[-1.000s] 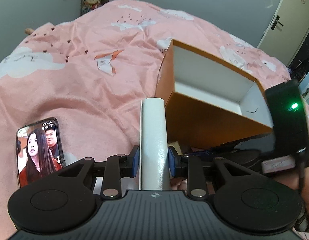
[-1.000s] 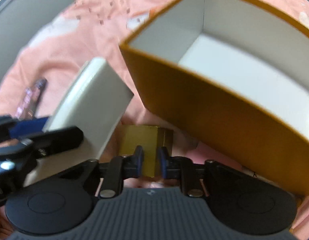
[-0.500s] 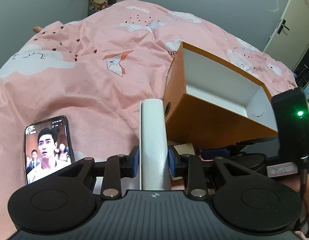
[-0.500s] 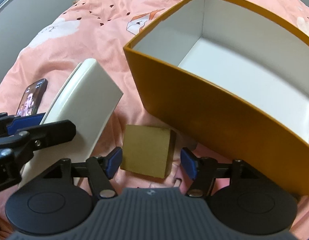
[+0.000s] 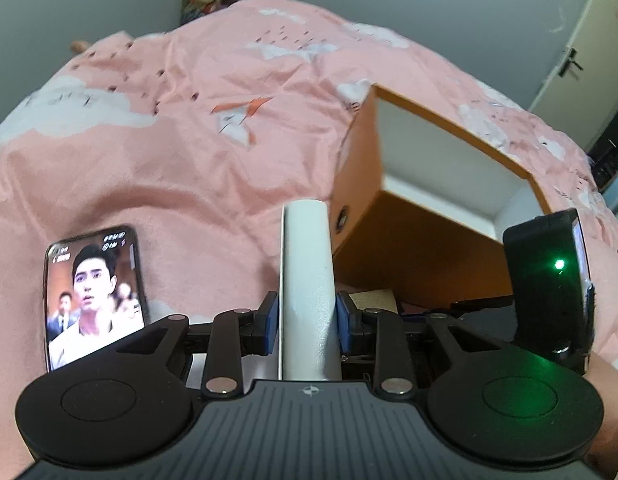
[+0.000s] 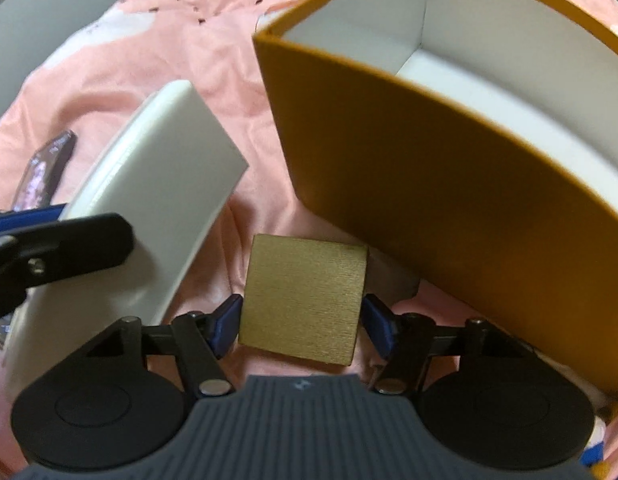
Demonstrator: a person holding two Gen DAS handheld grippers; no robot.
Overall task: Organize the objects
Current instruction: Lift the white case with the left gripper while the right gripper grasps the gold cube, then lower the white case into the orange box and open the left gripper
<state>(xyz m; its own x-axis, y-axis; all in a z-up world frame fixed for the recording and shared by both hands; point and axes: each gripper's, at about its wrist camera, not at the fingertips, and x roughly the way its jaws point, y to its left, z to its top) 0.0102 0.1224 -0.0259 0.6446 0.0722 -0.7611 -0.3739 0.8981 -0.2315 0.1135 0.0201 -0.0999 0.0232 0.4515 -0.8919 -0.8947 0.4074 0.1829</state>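
Two grippers work on a pink bedspread (image 5: 189, 168) beside an open orange box (image 6: 389, 168).

The left gripper (image 5: 307, 320) has its fingers closed tight on a white flat case (image 5: 307, 272), held on edge just left of the box. The right gripper (image 6: 301, 320) has its fingers wide apart, one at each side of a small gold box (image 6: 305, 296) that lies on the bedspread close to the orange wall; whether the pads touch it cannot be told. A phone (image 5: 93, 292) with a lit screen lies at the left.
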